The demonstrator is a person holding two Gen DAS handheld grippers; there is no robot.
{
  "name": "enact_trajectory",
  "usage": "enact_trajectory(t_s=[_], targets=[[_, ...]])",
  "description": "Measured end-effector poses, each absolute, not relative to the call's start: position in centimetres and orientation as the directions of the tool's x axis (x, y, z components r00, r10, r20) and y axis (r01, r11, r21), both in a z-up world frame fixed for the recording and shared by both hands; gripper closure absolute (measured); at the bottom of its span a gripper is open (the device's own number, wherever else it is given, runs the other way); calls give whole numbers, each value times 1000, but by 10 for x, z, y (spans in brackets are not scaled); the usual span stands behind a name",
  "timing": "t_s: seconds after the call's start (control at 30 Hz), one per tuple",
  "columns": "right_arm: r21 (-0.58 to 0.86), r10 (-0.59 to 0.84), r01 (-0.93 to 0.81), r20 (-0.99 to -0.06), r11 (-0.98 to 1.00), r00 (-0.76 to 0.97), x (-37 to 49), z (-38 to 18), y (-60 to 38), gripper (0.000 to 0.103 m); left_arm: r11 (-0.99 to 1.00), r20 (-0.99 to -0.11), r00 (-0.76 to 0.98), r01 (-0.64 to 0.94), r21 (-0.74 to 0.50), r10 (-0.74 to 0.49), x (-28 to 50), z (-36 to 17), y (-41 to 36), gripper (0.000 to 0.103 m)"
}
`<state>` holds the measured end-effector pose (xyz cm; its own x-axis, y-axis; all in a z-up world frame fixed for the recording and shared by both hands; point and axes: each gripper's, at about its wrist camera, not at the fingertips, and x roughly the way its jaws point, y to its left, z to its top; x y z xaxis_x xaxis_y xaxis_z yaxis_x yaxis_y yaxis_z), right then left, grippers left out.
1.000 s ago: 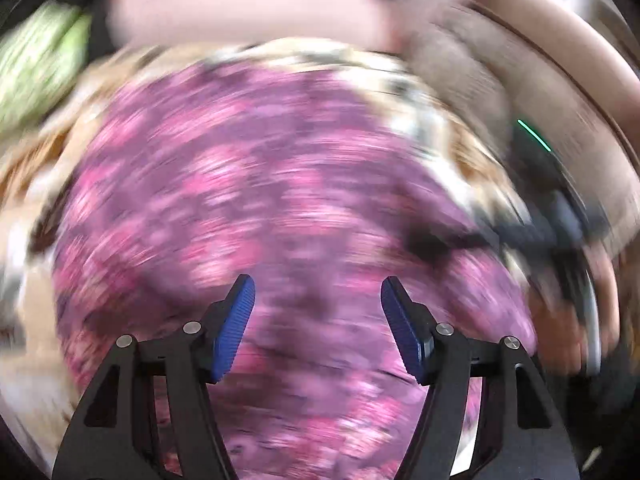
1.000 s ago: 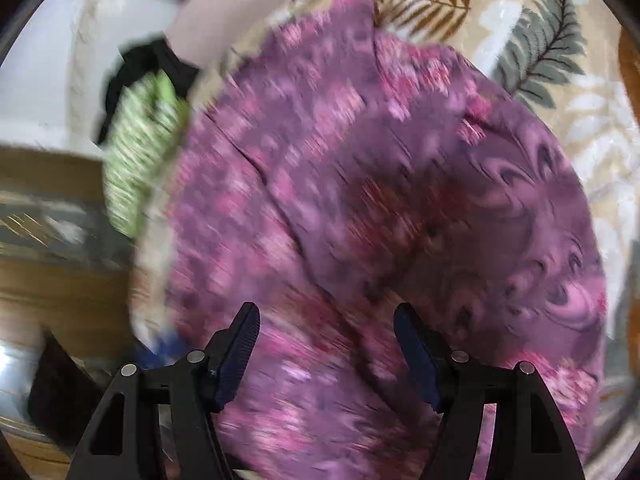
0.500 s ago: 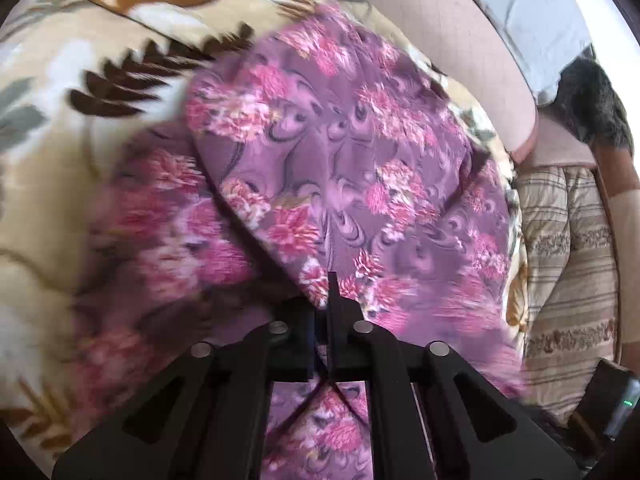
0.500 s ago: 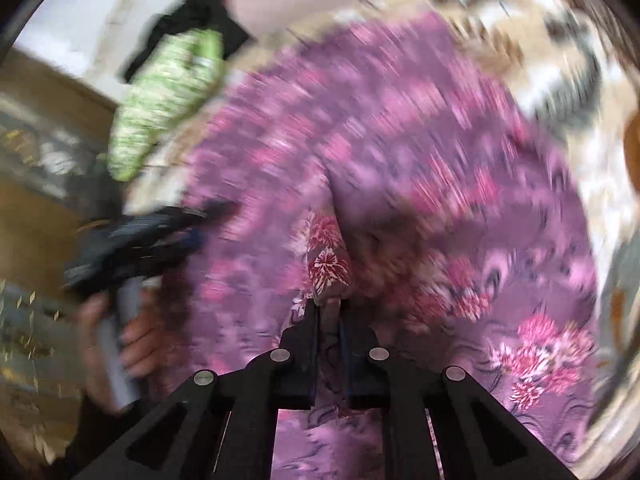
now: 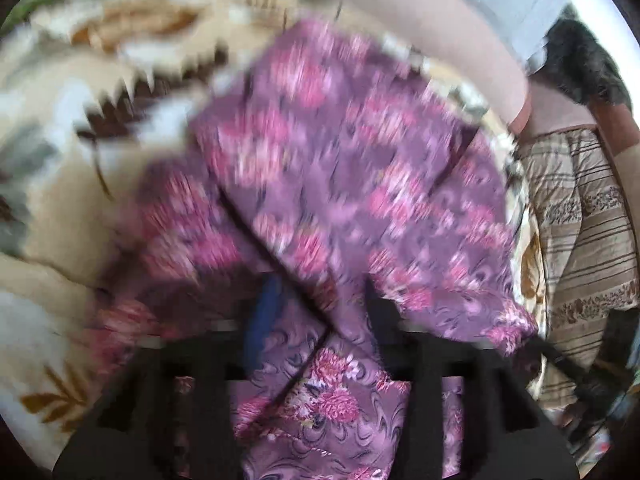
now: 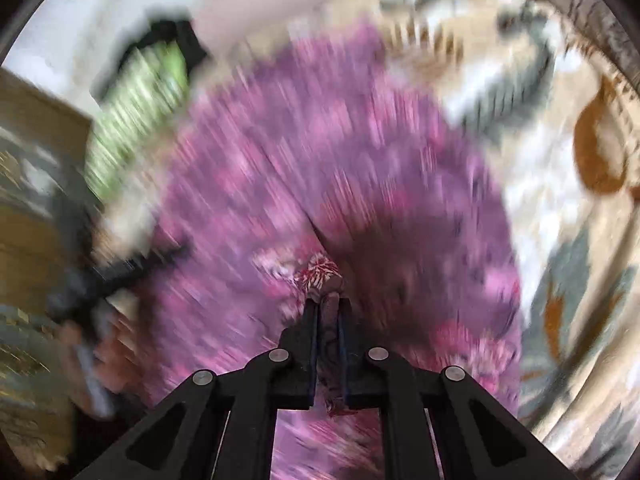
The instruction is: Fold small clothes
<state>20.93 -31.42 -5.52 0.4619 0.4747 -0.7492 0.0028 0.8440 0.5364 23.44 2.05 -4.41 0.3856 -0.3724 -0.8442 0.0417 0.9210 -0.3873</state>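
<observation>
Here, in the left wrist view, the left gripper (image 5: 316, 312) has its jaws spread apart, with a fold of the purple floral garment (image 5: 344, 184) draped down between them and over the blurred fingers; the blue pad of one finger (image 5: 260, 316) shows just left of the hanging fold. The cloth runs ahead of the jaws and up toward the top of the frame, spread on a cream blanket with brown leaf prints (image 5: 80, 128) that lies to the left of the jaws and beyond the garment. To the right of the jaws sits a striped beige cushion (image 5: 580, 232), and farther ahead on that side a dark furry shape (image 5: 584, 64), too blurred to identify. The whole view is smeared by motion.

In the right wrist view, the right gripper (image 6: 329, 308) has its jaws clenched on a bunched ridge of the same garment (image 6: 328, 152), a strip of fabric pinched flat between the fingers and poking out just past the tips. The rest of the cloth fans out ahead of the jaws over the blanket (image 6: 568, 240), which fills the right side. Ahead and to the left lies a green patterned cloth (image 6: 140, 108), apart from the purple one. Low on the left, beside the garment's edge, the left gripper (image 6: 120, 272) appears dark and blurred.
</observation>
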Motion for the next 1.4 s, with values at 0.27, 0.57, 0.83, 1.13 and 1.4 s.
enact_trajectory(t_s=[0.27,0.57,0.83,1.13,1.4], targets=[[571,411,37,-634,820,655,194,-28,-332,16,964,-823,514,35,-262,-242,231,-33,31,39],[263,172,85,-809,961,562,213,-46,-295,20,980,-826,536,9,-197,-171,222,-36,43,39],[309,280,41,-903,950,325,228,-94,-284,75,955,-873,402,11,-298,-277,237,-67,31,39],[716,714,-129,-628,686,310,195,-48,-308,95,966,-887,397,-2,-260,-238,240,-69,30,39],[466,447,25,-860,884,246,209,-97,-312,94,976,-884,418,33,-216,-210,238,-65,19,39]])
